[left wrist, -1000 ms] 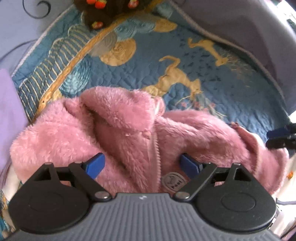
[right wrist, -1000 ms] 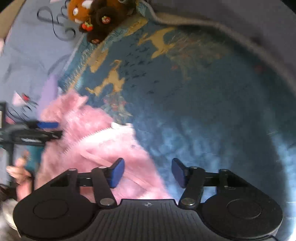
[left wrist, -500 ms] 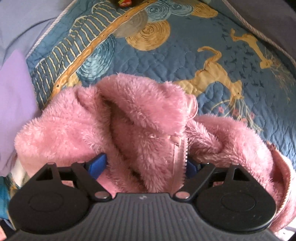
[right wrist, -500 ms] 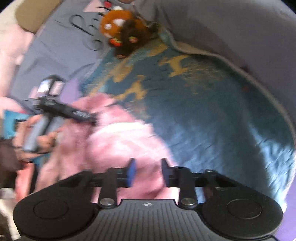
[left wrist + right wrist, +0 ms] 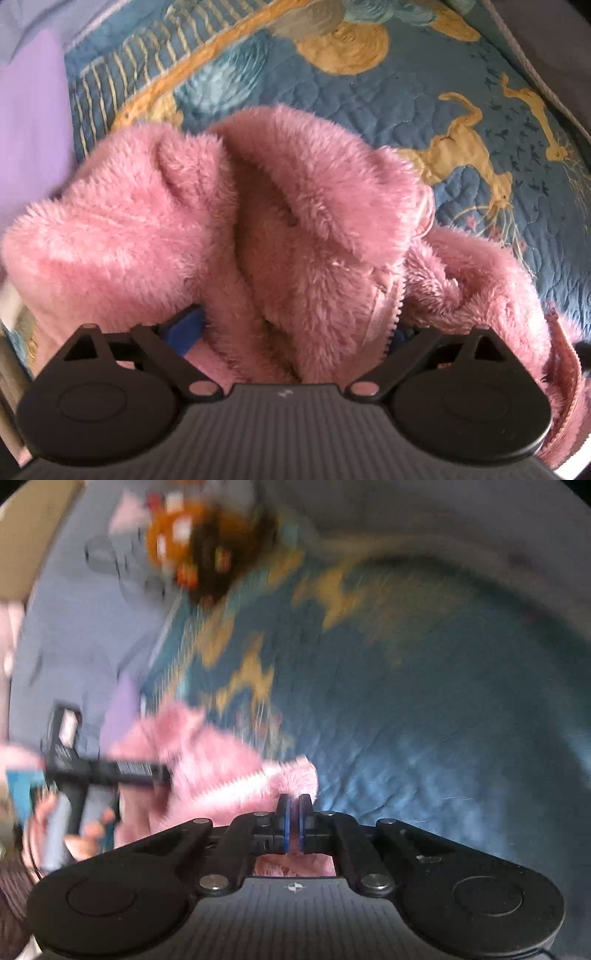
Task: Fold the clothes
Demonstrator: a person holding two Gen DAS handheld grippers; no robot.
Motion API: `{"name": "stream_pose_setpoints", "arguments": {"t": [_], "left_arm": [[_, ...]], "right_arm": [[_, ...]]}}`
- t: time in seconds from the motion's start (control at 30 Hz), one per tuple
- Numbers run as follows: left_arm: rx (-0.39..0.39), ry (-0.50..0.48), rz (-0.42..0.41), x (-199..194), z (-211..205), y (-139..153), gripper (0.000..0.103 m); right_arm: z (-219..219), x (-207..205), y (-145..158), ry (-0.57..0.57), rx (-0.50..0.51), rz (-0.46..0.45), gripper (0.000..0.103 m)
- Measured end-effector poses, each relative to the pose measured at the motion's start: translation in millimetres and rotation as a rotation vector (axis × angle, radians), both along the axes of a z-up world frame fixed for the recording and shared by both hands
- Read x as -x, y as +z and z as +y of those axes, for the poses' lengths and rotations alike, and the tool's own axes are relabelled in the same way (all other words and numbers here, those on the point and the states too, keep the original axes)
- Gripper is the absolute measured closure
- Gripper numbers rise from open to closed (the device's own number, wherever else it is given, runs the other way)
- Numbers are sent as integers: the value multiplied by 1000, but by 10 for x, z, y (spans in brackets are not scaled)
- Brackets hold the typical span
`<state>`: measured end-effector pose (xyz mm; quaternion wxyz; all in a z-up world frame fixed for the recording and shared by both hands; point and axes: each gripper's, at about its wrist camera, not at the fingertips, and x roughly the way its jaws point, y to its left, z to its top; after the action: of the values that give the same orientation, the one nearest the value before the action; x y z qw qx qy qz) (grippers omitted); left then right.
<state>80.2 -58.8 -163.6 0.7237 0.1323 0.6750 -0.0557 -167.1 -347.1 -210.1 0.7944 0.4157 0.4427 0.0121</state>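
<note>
Pink fleece jacket (image 5: 280,236), one; two claws, right (image 5: 294,814) pinching it.

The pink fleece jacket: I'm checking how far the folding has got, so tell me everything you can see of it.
The pink fleece jacket is fluffy, with a pale zipper down its front. It lies crumpled, not folded, on a blue quilt patterned in gold. The left gripper straddles a mound of it, jaws wide. The right gripper has just been closing and pinches a fleece edge by the zipper.
</note>
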Motion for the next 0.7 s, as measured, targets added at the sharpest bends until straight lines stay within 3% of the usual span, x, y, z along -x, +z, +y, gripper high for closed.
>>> {"name": "stream_pose_setpoints", "arguments": {"t": [0.07,0.2,0.3,0.43,0.5,0.57,0.7], "left_arm": [[-23,-37,-36,18,-74,46,9],[-73,-70,-76,24,-190,120,11],[-70,-49,-93,25,-196,224,14],[-98,-11,-141,-76,-191,356,16],[-112,14,-170,-156,-138,441,16],[-122,43,-188,-218,-64,531,16],[-158,64,-166,-229,92,499,16]], "right_arm": [[-89,310,275,-85,4,-46,98],[-21,820,893,-19,-10,-195,98],[333,925,1219,247,-59,-250,98],[1181,865,1139,695,-173,-197,98],[1620,820,906,862,-168,-127,98],[1948,766,572,916,-97,-25,92],[1845,617,490,808,-18,5,89]]}}
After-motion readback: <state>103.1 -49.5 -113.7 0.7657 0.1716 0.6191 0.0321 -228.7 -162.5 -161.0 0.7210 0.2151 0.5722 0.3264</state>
